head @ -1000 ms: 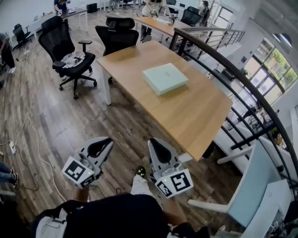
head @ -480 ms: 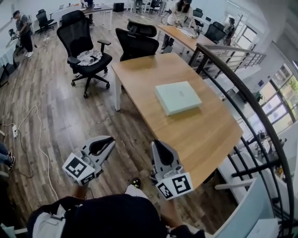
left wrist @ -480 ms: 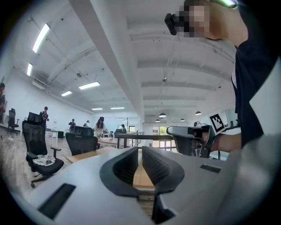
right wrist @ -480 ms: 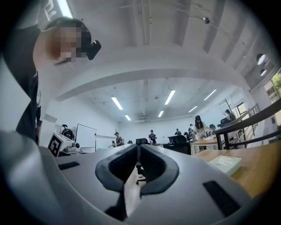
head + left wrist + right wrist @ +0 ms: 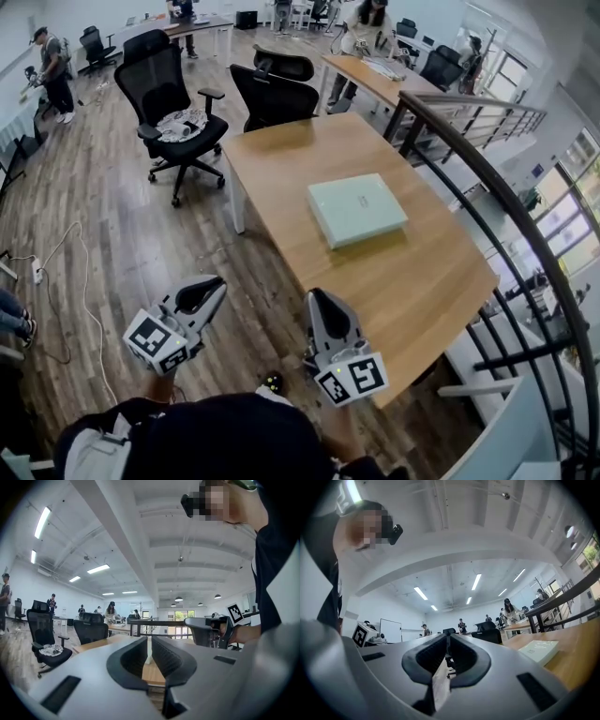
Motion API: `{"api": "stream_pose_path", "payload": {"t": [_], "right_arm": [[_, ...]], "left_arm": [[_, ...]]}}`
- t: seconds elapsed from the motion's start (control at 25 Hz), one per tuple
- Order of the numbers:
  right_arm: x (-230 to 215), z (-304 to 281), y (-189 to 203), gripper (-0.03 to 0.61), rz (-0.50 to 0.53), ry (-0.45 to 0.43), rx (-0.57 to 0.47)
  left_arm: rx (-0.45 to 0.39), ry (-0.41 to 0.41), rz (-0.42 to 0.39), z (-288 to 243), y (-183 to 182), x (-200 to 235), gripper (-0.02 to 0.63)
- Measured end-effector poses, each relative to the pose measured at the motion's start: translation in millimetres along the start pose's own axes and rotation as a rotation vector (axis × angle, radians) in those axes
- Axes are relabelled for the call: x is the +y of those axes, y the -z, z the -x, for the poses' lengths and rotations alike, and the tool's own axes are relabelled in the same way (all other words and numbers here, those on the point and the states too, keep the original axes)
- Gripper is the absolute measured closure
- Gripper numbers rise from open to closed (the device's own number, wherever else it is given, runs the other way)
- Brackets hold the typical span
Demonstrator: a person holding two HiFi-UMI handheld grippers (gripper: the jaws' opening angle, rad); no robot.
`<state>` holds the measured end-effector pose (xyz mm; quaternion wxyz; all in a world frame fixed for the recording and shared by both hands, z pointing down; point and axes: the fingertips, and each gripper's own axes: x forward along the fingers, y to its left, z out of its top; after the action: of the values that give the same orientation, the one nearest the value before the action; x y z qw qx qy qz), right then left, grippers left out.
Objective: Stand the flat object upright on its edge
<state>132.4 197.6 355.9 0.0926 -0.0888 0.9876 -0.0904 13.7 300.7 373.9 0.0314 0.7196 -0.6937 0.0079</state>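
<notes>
Pale-green box (image 5: 357, 208) lies flat on the wooden desk (image 5: 422, 281). Nearer, well apart from it, left tool (image 5: 216, 283) and right tool (image 5: 315, 298) point level side by side, jaws together, empty.

An open-plan office: wooden desks (image 5: 375, 253), black swivel chairs (image 5: 173, 103), strip ceiling lights (image 5: 41, 522).
</notes>
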Motion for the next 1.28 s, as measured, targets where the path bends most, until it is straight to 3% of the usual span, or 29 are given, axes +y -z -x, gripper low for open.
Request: {"api": "stream_pose_path", "payload": {"t": [0.28, 0.48, 0.64, 0.76, 1.28], "right_arm": [[-54.6, 7.3, -3.1, 0.546, -0.004, 0.04, -0.01], [-73.0, 15.4, -0.8, 0.546, 0.119, 0.089, 0.03], [-83.0, 19.8, -1.9, 0.546, 0.045, 0.092, -0.006], [-87.8, 21.5, -0.3, 0.546, 0.044, 0.109, 0.0], [-151.2, 4.7, -17.5, 0.546, 0.094, 0.309, -0.031]], "left_arm": [[0.015, 0.008, 0.013, -54.5, 4.3, 0.3, 0.577], [0.019, 0.007, 0.046, -70.7, 9.0, -2.5, 0.577], [0.038, 0.018, 0.025, -80.0, 10.1, -3.6, 0.577], [0.031, 0.029, 0.034, -89.4, 7.6, -4.1, 0.577], [0.001, 0.253, 0.0, -187.5, -8.2, 17.1, 0.577]]}}
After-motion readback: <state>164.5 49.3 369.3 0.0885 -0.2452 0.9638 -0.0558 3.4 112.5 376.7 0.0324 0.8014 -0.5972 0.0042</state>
